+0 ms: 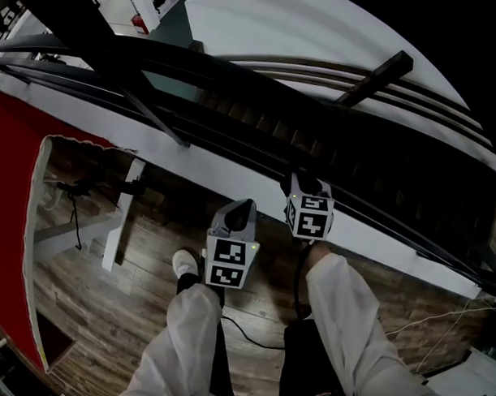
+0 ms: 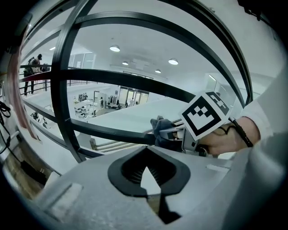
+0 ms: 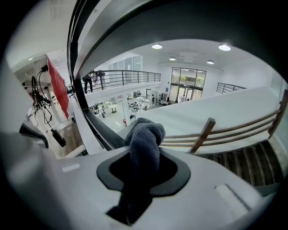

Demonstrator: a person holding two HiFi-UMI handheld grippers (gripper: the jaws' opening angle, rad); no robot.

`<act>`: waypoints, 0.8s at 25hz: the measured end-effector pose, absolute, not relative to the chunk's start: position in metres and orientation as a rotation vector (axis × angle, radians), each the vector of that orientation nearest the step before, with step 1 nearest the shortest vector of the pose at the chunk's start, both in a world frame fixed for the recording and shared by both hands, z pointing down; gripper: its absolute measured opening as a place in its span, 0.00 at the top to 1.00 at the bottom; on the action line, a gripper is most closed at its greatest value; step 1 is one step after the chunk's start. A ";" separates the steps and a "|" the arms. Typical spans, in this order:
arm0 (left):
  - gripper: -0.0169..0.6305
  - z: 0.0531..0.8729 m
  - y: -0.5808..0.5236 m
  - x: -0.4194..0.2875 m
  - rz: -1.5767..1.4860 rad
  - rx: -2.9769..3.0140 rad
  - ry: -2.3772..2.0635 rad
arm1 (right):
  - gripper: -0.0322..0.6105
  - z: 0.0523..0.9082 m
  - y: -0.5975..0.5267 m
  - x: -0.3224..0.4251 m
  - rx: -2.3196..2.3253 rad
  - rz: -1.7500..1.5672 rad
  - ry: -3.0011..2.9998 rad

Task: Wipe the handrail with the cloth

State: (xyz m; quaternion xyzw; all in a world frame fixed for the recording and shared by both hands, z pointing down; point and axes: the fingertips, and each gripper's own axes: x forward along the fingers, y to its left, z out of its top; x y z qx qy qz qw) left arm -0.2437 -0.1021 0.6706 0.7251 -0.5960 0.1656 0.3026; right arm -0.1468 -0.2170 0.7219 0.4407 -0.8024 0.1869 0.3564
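Observation:
The dark metal handrail [image 1: 187, 73] runs slanting from upper left to lower right in the head view. My right gripper [image 1: 301, 183] is against it, shut on a dark grey-blue cloth [image 3: 146, 141] that bulges out between its jaws. In the left gripper view the same cloth [image 2: 161, 129] presses on a black rail bar [image 2: 112, 132], with the right gripper [image 2: 170, 134] and the hand behind it. In the right gripper view the rail [image 3: 100, 129] lies just past the cloth. My left gripper [image 1: 239, 211] hangs back from the rail, lower and nearer me, shut on nothing [image 2: 146, 182].
Beyond the rail a wooden staircase [image 1: 310, 126] drops away. A red panel [image 1: 12, 201] stands at the left. On the plank floor are a white frame [image 1: 123, 222] and a black cable [image 1: 253, 335]. My white-trousered legs [image 1: 350, 327] fill the bottom. Distant people [image 2: 33, 63] stand on a balcony.

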 end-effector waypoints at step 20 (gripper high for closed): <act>0.97 0.672 -0.126 -0.050 0.491 2.069 -1.460 | 0.80 0.717 -0.215 0.045 1.257 0.516 -2.049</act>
